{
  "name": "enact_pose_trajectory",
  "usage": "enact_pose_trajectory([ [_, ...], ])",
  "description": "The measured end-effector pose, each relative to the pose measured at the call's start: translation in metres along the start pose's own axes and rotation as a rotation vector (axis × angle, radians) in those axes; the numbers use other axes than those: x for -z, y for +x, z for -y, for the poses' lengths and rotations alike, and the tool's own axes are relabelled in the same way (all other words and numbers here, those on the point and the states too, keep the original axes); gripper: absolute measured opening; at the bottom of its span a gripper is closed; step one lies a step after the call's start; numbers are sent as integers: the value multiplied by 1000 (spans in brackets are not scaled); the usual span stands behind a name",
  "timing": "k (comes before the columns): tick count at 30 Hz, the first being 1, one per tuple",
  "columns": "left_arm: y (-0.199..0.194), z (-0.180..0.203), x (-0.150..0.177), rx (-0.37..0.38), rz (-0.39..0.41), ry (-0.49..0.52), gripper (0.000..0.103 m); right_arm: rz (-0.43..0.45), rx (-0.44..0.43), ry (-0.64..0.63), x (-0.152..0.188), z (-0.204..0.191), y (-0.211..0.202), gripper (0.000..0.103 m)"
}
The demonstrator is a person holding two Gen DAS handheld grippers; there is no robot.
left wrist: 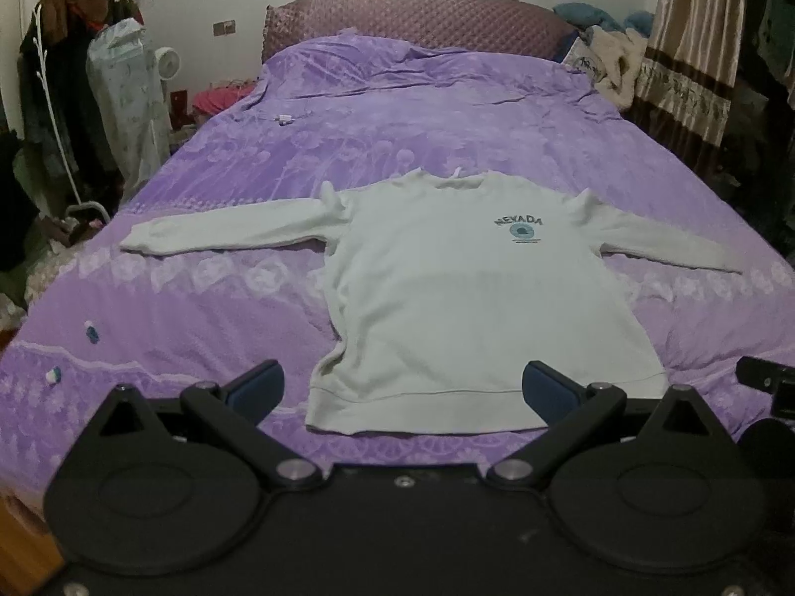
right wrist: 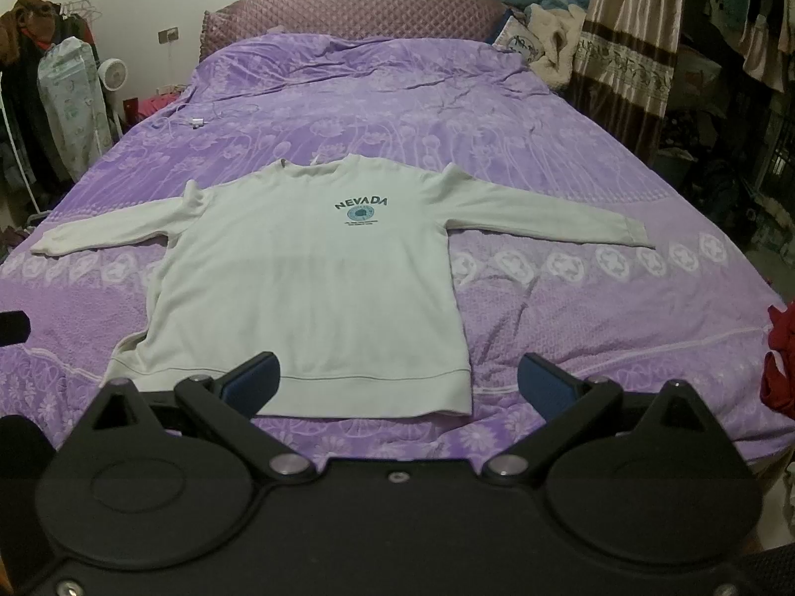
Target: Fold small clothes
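A white long-sleeved sweatshirt [left wrist: 462, 298] with a teal "NEVADA" print lies flat and face up on the purple bedspread [left wrist: 223, 308], both sleeves spread out sideways and the hem nearest me. It also shows in the right wrist view [right wrist: 308, 278]. My left gripper [left wrist: 400, 390] is open and empty, held above the hem near the bed's front edge. My right gripper [right wrist: 395, 382] is open and empty, above the hem's right corner. Neither touches the cloth.
A white cable and charger [right wrist: 196, 122] lie on the purple bedspread [right wrist: 571, 308] at the far left. Two small round objects [left wrist: 92, 332] lie near its left edge. A loaded clothes rack [left wrist: 64, 89] stands left, curtains [right wrist: 631, 49] and clutter right, pillows and headboard [left wrist: 417, 17] beyond.
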State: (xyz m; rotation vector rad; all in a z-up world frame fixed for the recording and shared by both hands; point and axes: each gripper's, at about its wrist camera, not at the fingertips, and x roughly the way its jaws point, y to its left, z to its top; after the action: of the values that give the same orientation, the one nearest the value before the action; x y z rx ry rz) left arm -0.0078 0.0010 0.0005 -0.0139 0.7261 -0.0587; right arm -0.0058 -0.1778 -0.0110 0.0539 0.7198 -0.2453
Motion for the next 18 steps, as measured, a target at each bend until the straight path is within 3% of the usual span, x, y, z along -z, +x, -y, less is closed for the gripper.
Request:
enact_pose_trajectory([
  [12,4,-4,0,16,-15,-33,103,1,0,-3,1,0,0,102],
  [18,3,0,1,1,-19,-3,103,1,-1,-1,2,0,0,102],
])
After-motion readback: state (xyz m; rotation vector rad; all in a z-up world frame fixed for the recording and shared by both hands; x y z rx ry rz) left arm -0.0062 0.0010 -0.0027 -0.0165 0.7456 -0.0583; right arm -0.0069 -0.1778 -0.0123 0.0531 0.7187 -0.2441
